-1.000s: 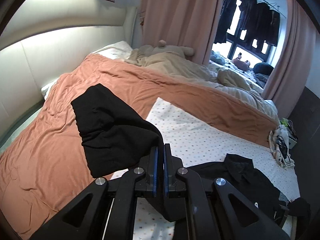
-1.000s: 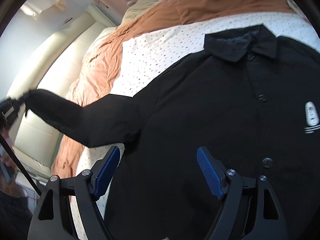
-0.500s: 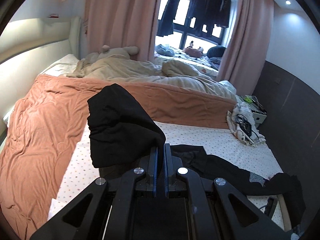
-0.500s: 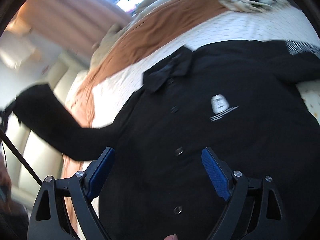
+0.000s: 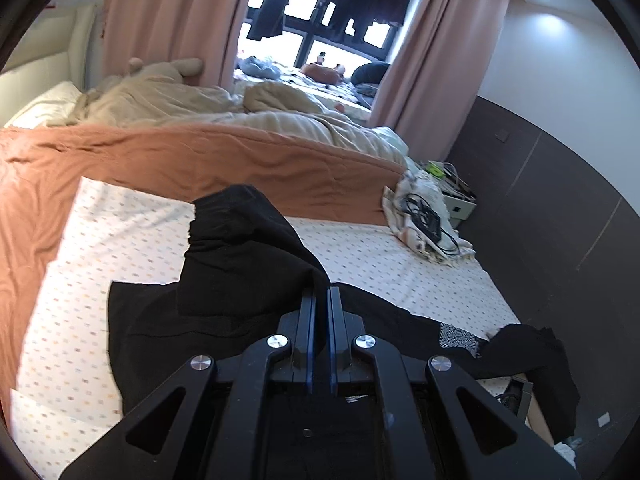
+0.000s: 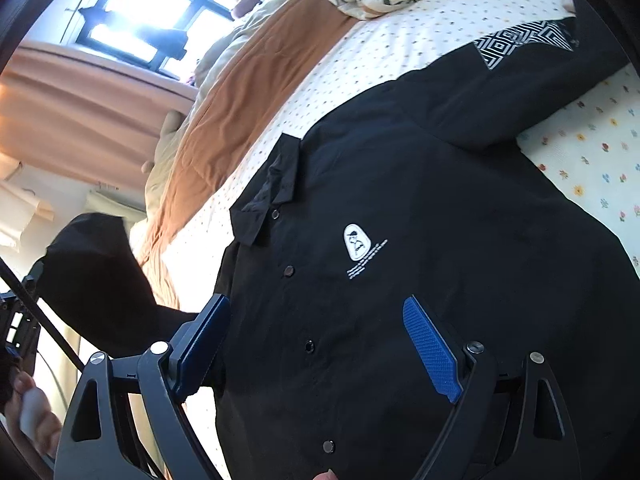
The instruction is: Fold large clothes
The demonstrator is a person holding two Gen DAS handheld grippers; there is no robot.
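A large black button-up shirt (image 6: pixel 400 208) with a white chest logo lies front-up on the dotted white sheet (image 6: pixel 360 52). My left gripper (image 5: pixel 321 300) is shut on the black sleeve (image 5: pixel 244 248) and holds it lifted over the shirt body. That raised sleeve also shows in the right wrist view (image 6: pixel 92 280) at the left. My right gripper (image 6: pixel 316 320) is open and empty, hovering just above the shirt's button placket. The other sleeve (image 6: pixel 520 56), with a black-and-white patterned patch, stretches out to the far right.
An orange blanket (image 5: pixel 160 156) covers the bed's far half, with a beige duvet (image 5: pixel 192 108) beyond. A cloth bundle with black cables (image 5: pixel 428 220) sits at the far corner of the bed. A dark wall panel (image 5: pixel 560 200) runs along the right.
My left gripper has swung right and carried the sleeve from over the orange blanket to over the shirt body. My right gripper has shifted along the shirt front, staying open.
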